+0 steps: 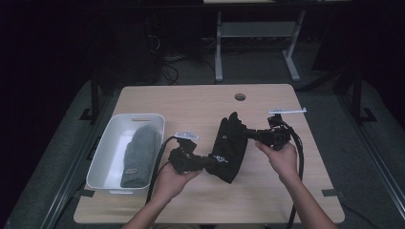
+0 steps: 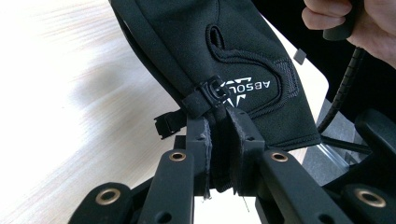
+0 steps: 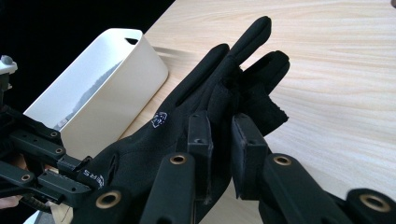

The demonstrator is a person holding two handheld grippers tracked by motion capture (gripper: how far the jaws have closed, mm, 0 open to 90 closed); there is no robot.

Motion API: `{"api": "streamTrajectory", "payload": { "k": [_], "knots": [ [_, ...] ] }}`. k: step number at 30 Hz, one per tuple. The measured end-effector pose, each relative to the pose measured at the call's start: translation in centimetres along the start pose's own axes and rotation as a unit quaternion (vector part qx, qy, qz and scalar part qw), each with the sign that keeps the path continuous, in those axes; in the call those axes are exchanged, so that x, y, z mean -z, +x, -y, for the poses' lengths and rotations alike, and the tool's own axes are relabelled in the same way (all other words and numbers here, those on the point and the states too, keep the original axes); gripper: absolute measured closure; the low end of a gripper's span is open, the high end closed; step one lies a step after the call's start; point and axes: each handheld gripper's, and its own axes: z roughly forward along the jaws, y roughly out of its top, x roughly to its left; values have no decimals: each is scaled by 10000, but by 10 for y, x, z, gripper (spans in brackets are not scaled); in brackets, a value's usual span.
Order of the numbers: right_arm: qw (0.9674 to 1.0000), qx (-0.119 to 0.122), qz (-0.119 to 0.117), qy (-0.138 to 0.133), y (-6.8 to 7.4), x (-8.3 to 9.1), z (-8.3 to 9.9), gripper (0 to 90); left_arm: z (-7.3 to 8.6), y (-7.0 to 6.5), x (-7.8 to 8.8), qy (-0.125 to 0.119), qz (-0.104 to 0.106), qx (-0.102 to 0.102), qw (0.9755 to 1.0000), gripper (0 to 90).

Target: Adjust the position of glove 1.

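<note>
We see the white bin (image 1: 106,151) at the counter's (image 1: 200,102) left edge holding a grey glove (image 1: 138,156); the left hand-held gripper (image 1: 206,163) and the right hand-held gripper (image 1: 247,134) each pinch the black glove (image 1: 230,148).

Room: dark around the lit bench (image 1: 200,102)
Glare: bench washed out at left in left gripper view
Focus: nearest jaws slightly soft

Black glove (image 1: 229,145) with white lettering, stretched lengthwise, lifted above the table.
</note>
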Motion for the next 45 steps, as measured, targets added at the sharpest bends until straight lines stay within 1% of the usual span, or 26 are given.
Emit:
{"api": "streamTrajectory", "payload": {
  "k": [3, 5, 8, 12, 14, 15, 16, 17, 19, 22, 24, 27, 30, 32, 37, 40, 41, 45],
  "knots": [
    [10000, -8, -38, 11, 2, -2, -2, 792, 0, 1, 3, -20, 3, 20, 10000, 799],
    [10000, 45, -44, 13, 4, -4, -5, 792, 0, 2, 6, -48, -7, 31, 10000, 799],
    [10000, 53, -67, 27, 7, -5, -7, 791, 0, 3, 9, -74, -15, 45, 10000, 799],
    [9999, 95, -88, 26, 10, -7, -10, 791, 1, 4, 13, -55, -25, 17, 10000, 799],
    [9999, 100, -105, 26, 11, -8, -10, 791, 1, 4, 16, -86, -41, 8, 10000, 799],
    [9999, 89, -109, 24, 13, -9, -11, 792, 2, 4, 18, -112, -39, 46, 9999, 799],
    [9999, 97, -127, 23, 13, -10, -11, 792, 2, 5, 19, -100, -42, 14, 9999, 799],
    [9998, 108, -143, 11, 14, -11, -11, 791, 2, 5, 21, -95, -47, 30, 9999, 799],
    [9998, 124, -149, 55, 15, -13, -14, 791, 2, 6, 22, -111, -63, 13, 9999, 799],
    [9998, 127, -156, 77, 18, -14, -17, 791, 2, 7, 24, -141, -78, 39, 9999, 799],
    [9997, 172, -154, 72, 20, -16, -19, 791, 2, 7, 26, -147, -84, 40, 9998, 799],
    [9997, 168, -162, 85, 22, -17, -20, 791, 3, 8, 28, -145, -91, 25, 9999, 799],
    [9996, 178, -175, 92, 23, -18, -21, 791, 2, 8, 29, -147, -104, 43, 9998, 799],
    [9996, 173, -180, 100, 23, -19, -21, 791, 2, 8, 31, -138, -110, 12, 9998, 799],
    [9995, 190, -210, 105, 25, -20, -24, 791, 1, 7, 35, -164, -122, 14, 9998, 799],
    [9995, 205, -216, 117, 28, -20, -26, 791, 1, 7, 38, -176, -132, 14, 9998, 799],
    [9994, 244, -215, 115, 29, -20, -27, 791, 2, 6, 39, -186, -135, 13, 9997, 799],
    [9993, 246, -226, 168, 34, -23, -30, 791, 3, 6, 42, -183, -152, 9, 9997, 799]
  ]
}}
